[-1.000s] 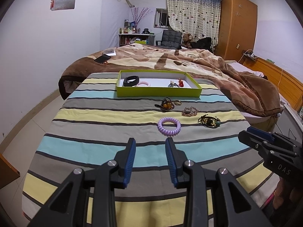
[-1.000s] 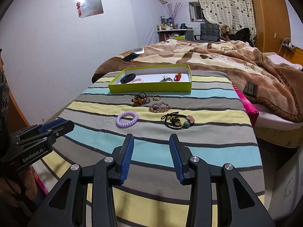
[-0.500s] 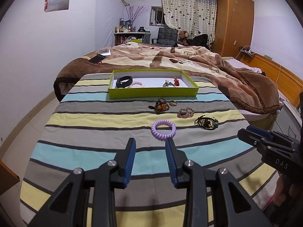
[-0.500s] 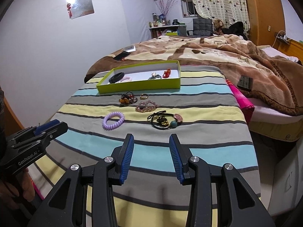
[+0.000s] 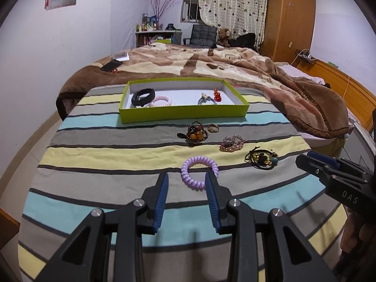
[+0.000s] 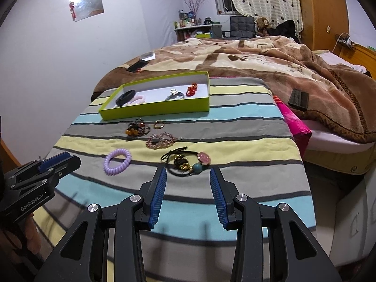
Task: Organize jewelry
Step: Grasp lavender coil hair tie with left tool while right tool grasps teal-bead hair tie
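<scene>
A green tray [image 5: 183, 114] [image 6: 155, 107] at the far end of the striped table holds a black band [image 5: 143, 96], a pink coil [image 5: 162, 101], a silver piece and a red piece. On the cloth lie a purple coil tie [image 5: 199, 172] [image 6: 117, 161], an amber bead cluster [image 5: 196, 134], a small gold ring [image 5: 213, 128], a pink bead bracelet [image 5: 232, 143] and a black hair tie with charms [image 5: 262, 159] [image 6: 186, 162]. My left gripper [image 5: 186, 183] is open just short of the purple coil. My right gripper [image 6: 188, 178] is open just short of the black hair tie.
Behind the table is a bed with a brown blanket [image 5: 211, 63], a phone [image 5: 111, 65] and a white box on it. A pink cloth [image 6: 293, 124] hangs at the table's right edge. A wooden wardrobe [image 5: 289, 18] stands at the back right.
Both grippers have moved forward over the table and lower. The purple coil now sits at the left fingertips and the black hair tie at the right fingertips. Both stay open.
</scene>
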Demonstrator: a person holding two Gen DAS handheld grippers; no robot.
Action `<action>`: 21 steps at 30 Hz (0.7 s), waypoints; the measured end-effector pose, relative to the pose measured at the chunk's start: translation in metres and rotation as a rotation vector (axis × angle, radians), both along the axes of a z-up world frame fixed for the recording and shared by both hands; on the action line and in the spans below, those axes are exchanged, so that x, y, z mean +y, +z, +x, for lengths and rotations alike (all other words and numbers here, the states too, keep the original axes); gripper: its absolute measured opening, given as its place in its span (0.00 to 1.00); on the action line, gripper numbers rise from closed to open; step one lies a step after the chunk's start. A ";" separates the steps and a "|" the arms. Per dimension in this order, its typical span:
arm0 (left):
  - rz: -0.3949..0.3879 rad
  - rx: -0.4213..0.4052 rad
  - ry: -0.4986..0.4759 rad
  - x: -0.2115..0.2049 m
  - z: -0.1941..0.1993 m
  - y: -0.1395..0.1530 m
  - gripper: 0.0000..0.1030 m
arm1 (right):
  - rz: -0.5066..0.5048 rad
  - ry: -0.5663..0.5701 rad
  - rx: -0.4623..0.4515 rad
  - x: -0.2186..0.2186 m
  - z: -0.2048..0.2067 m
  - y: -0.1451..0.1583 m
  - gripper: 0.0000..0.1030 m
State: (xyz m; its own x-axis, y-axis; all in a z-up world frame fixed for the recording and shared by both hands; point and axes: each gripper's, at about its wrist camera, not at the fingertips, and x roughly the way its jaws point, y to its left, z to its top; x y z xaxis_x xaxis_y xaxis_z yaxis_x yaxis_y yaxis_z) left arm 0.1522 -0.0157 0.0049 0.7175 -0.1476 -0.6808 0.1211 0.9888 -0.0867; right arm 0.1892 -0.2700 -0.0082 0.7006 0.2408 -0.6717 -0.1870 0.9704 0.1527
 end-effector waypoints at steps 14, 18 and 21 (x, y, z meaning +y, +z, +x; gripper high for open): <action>-0.002 0.125 0.008 -0.008 0.047 -0.031 0.33 | -0.026 -0.020 0.111 0.000 0.051 -0.027 0.32; 0.007 0.148 0.007 -0.011 0.052 -0.037 0.33 | -0.029 -0.017 0.137 -0.001 0.059 -0.035 0.29; 0.030 0.151 0.010 -0.014 0.054 -0.039 0.33 | -0.038 -0.010 0.144 0.000 0.062 -0.037 0.22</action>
